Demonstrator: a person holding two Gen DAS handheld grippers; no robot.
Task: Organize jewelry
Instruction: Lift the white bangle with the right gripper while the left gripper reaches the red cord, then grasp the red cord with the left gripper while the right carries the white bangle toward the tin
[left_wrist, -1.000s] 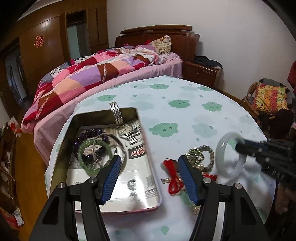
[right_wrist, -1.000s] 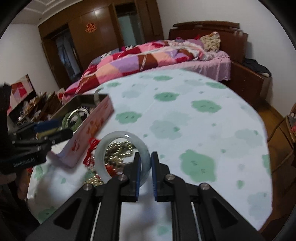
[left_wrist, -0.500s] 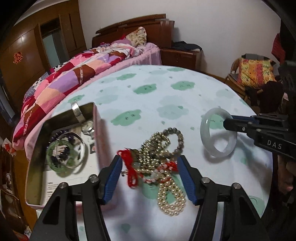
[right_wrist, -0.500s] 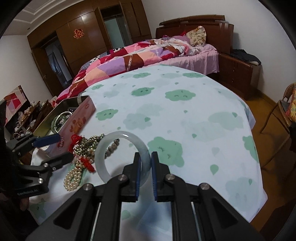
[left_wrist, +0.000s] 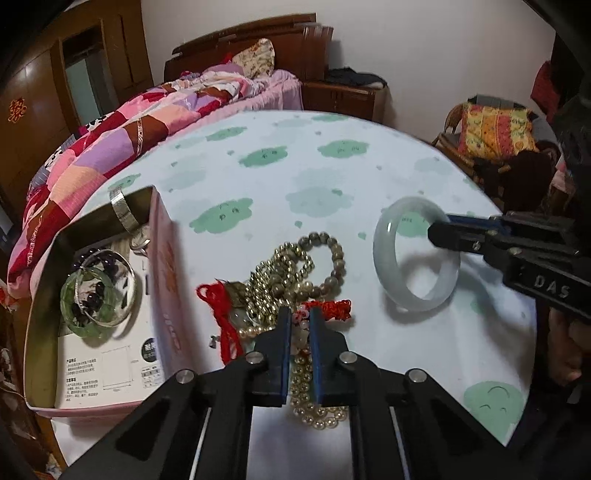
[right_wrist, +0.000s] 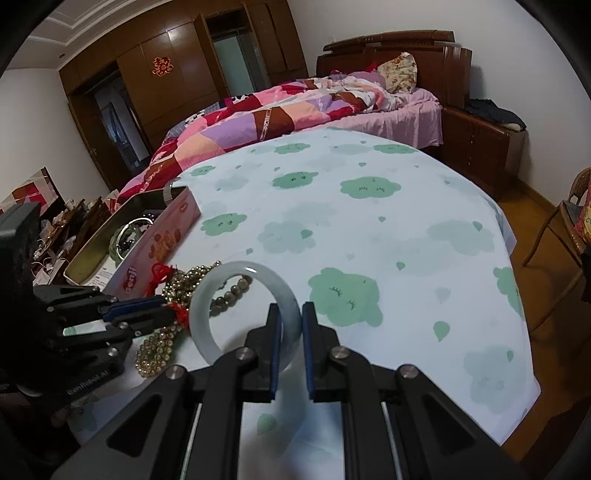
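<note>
The left gripper (left_wrist: 298, 317) has just been closing and its jaws now pinch narrowly on a pale, pink-beaded strand in the tangled pile of bracelets (left_wrist: 295, 280), while the right gripper (right_wrist: 290, 317) stands clamped on the rim of the pale jade bangle (right_wrist: 243, 310), held just beside that pile on the cloud-print tablecloth (right_wrist: 369, 229). The step in hand looks like gathering loose pieces for the open tin (left_wrist: 44, 295) at the left — next, a slow lift so the strand pulls free of its neighbours. "DAS" reads on the right gripper's body; the tin's printing is illegible.
</note>
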